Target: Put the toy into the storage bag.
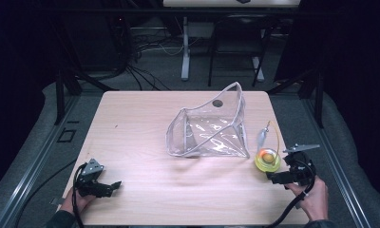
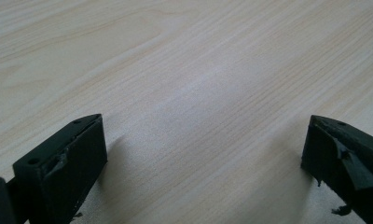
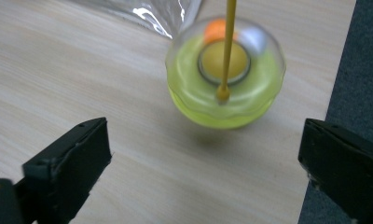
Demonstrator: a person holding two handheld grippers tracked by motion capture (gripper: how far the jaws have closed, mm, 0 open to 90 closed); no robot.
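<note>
Both claws gape: left claw (image 2: 203, 158), right claw (image 3: 205, 172).

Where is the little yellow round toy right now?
In the high view, the yellow round toy sits near the table's right edge, just right of the clear plastic bag and just ahead of the open right claw.

**Cut off and hard to see**

The clear bag (image 3: 142, 14) is cut off at the top of the right gripper view. The yellow stick (image 3: 230, 28) runs off the top too. The orange bit (image 3: 215, 30) inside the round toy (image 3: 224, 74) is blurry.
</note>
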